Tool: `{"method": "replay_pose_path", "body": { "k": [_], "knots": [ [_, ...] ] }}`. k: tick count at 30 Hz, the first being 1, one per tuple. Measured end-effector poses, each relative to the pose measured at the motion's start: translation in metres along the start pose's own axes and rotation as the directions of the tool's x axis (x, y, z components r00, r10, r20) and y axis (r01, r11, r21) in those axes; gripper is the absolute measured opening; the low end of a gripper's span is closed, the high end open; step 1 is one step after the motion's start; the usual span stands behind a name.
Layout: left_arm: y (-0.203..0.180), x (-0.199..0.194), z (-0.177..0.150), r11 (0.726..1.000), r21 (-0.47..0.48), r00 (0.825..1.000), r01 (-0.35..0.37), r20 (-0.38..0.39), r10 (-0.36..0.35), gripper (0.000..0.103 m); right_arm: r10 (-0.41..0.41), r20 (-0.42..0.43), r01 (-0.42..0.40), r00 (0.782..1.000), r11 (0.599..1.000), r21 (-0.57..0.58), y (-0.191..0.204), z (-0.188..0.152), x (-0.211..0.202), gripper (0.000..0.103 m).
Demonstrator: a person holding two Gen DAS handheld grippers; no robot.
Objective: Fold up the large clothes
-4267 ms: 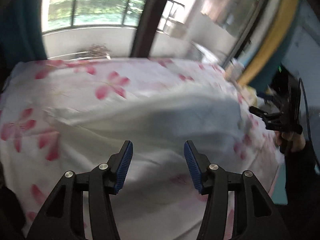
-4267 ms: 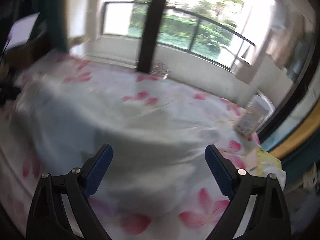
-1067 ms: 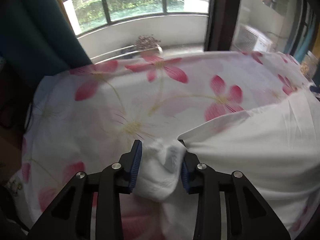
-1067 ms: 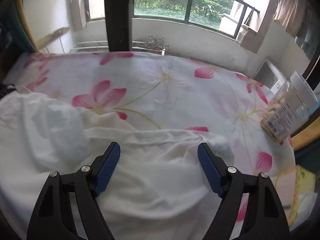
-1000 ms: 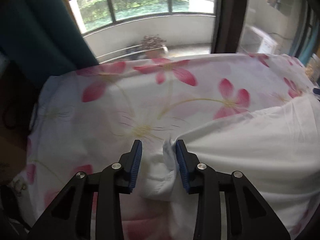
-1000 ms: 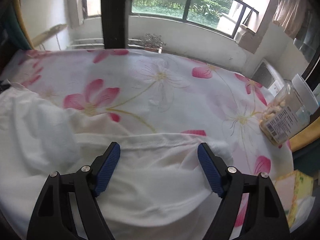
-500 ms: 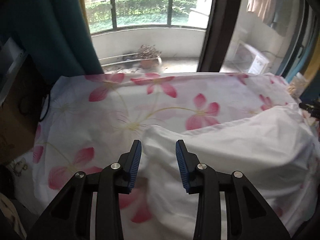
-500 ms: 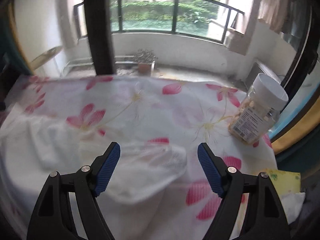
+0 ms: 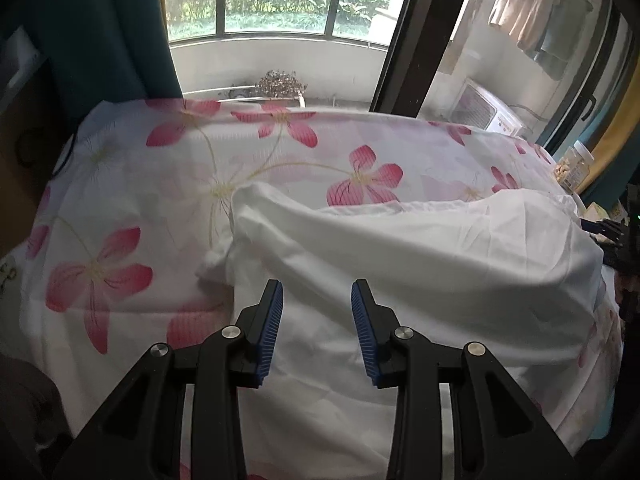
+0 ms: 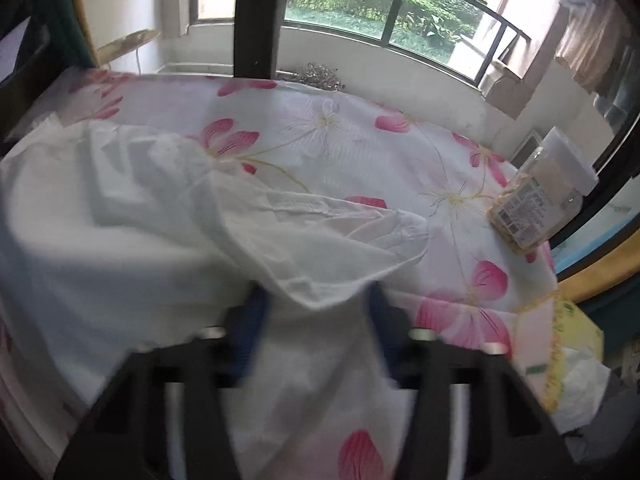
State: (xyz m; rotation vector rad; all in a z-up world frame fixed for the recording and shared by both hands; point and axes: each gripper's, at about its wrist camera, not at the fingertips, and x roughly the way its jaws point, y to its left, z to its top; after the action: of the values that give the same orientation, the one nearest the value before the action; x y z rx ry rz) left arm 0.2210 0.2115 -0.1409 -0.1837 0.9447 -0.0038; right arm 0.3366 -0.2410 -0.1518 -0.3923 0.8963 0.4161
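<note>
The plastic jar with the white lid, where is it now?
In the right wrist view, the jar stands at the right edge of the flowered sheet, near the window frame, apart from the white garment.

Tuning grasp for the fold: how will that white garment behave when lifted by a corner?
Probably floppy: the white garment lies in soft wrinkles and mounds on the floral sheet. Likely light and thin, since its edge lets pink show through. It would probably sag and drag, not hold shape.

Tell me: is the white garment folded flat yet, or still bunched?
Still bunched: the white garment lies rumpled in a loose heap on the floral sheet, edges uneven.
</note>
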Motion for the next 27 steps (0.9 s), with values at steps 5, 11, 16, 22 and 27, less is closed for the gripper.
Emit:
{"method": "replay_pose_path", "body": {
  "k": [5, 11, 16, 22, 27],
  "knots": [
    [-0.002, 0.005, -0.003, 1.000, -0.002, 1.000, 0.005, -0.015, -0.005, 0.038, 0.013, 0.046, -0.016, 0.999, 0.997, 0.071, -0.021, 0.020, 0.011, 0.016],
    [0.002, 0.011, 0.004, 1.000, -0.009, 1.000, -0.007, -0.009, 0.007, 0.038, 0.034, 0.068, -0.039, 0.997, 0.996, 0.083, -0.028, 0.047, 0.032, 0.011],
    [0.011, 0.018, 0.012, 0.999, -0.018, 0.999, -0.030, -0.012, 0.029, 0.038, 0.010, 0.044, -0.014, 0.999, 0.994, 0.105, -0.030, 0.061, 0.053, 0.011],
    [0.026, 0.022, 0.020, 0.998, -0.035, 0.999, -0.045, -0.014, 0.044, 0.038, 0.013, 0.021, -0.015, 1.000, 0.995, 0.099, -0.031, 0.054, 0.039, 0.044],
    [0.027, 0.017, 0.023, 0.999, -0.031, 0.999, -0.040, 0.003, 0.040, 0.038, 0.069, 0.071, -0.077, 0.995, 0.991, 0.107, -0.033, 0.042, 0.005, 0.077]
  ]
}}
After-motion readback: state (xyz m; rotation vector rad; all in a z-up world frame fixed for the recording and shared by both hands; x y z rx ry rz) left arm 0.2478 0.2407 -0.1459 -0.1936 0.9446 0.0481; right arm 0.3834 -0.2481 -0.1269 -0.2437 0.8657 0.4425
